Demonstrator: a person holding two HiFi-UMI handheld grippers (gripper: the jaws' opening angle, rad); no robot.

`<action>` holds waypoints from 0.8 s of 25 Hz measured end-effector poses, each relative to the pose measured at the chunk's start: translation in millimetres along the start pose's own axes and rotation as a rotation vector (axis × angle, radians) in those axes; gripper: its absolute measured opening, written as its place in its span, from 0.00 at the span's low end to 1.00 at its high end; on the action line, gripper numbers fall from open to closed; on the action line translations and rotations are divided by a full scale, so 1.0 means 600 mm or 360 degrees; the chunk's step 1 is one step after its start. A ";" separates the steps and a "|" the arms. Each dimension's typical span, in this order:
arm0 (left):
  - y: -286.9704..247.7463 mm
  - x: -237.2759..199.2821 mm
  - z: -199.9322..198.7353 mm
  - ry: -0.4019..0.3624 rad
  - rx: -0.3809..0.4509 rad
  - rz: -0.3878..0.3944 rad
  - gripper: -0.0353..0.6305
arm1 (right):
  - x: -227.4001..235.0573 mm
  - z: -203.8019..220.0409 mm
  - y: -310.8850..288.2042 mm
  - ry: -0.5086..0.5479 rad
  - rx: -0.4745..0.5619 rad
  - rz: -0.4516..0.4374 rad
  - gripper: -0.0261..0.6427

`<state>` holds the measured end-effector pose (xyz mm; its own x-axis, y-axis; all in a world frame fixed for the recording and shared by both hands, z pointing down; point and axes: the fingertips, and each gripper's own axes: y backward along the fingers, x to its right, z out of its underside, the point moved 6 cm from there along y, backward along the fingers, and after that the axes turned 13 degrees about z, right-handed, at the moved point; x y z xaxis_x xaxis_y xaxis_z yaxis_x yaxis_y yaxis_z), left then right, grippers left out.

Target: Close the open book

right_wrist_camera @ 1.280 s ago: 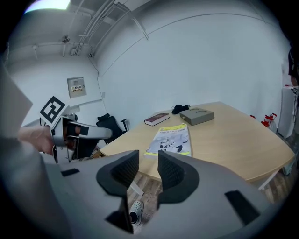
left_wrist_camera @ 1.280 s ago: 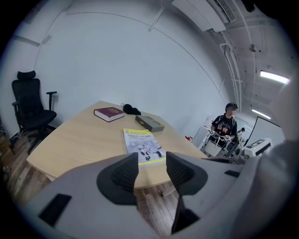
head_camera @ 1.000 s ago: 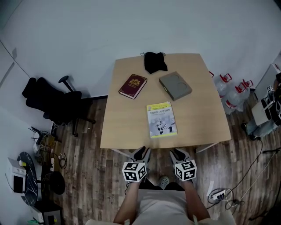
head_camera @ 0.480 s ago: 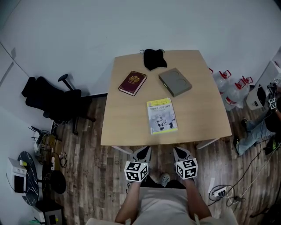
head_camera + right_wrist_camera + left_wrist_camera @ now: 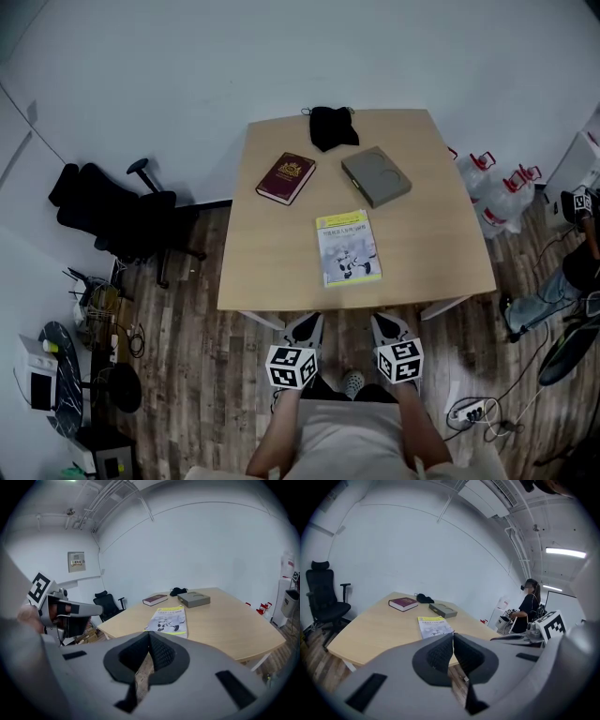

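Note:
A yellow-and-white booklet (image 5: 350, 247) lies closed, cover up, on the wooden table (image 5: 272, 262) near its front edge. Behind it a dark red book (image 5: 285, 178) and a grey boxed book (image 5: 376, 176) also lie closed. My left gripper (image 5: 305, 323) and right gripper (image 5: 386, 323) hover side by side just off the table's front edge, short of the booklet and touching nothing. Each is shut with nothing between its pads. The left gripper view shows its jaws (image 5: 452, 637) pressed together below the booklet (image 5: 435, 626). In the right gripper view the jaws (image 5: 149, 637) meet likewise, with the booklet (image 5: 171, 619) beyond.
A black cloth (image 5: 332, 127) lies at the table's far edge. A black office chair (image 5: 112, 220) stands left of the table. Water bottles (image 5: 497, 202) and cables are on the floor at the right. A person (image 5: 528, 605) stands beyond the table's right side.
Both grippers stay almost where they were in front of the table. The books have not moved. The person at the right edge has shifted.

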<state>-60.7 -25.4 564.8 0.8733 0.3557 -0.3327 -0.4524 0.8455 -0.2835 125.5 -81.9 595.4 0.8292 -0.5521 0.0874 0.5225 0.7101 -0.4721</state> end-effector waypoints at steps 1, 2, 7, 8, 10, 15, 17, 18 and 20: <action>0.000 0.000 0.001 0.0000 -0.0003 -0.0001 0.09 | -0.001 0.000 0.000 -0.0001 -0.0001 -0.0001 0.05; 0.001 -0.001 0.001 -0.0002 -0.0005 -0.0005 0.09 | -0.001 0.001 0.000 0.0000 -0.0002 -0.0002 0.05; 0.007 -0.003 -0.002 -0.0008 0.0012 -0.0050 0.09 | -0.004 -0.001 0.001 0.0005 -0.0003 -0.0010 0.05; 0.007 -0.003 -0.003 -0.0008 0.0014 -0.0052 0.09 | -0.004 -0.002 0.001 0.0006 -0.0001 -0.0011 0.05; 0.009 -0.003 -0.003 -0.0014 0.0017 -0.0058 0.09 | -0.005 -0.003 0.001 0.0009 0.0001 -0.0014 0.05; 0.017 -0.003 -0.002 -0.0028 0.0033 -0.0088 0.09 | -0.008 0.001 0.003 0.0006 0.0006 -0.0024 0.05; 0.019 0.000 0.001 -0.0027 0.0034 -0.0091 0.09 | -0.008 0.005 0.006 0.0008 0.0003 -0.0025 0.05; 0.018 0.002 0.002 -0.0027 0.0035 -0.0091 0.09 | -0.006 0.006 0.007 0.0010 0.0001 -0.0023 0.05; 0.014 0.004 0.004 -0.0028 0.0036 -0.0086 0.09 | -0.002 0.005 0.008 0.0016 0.0002 -0.0017 0.05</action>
<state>-61.9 -16.7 563.7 0.8995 0.3161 -0.3015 -0.4005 0.8723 -0.2804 127.7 -76.7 595.8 0.8217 -0.5638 0.0838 0.5315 0.7047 -0.4699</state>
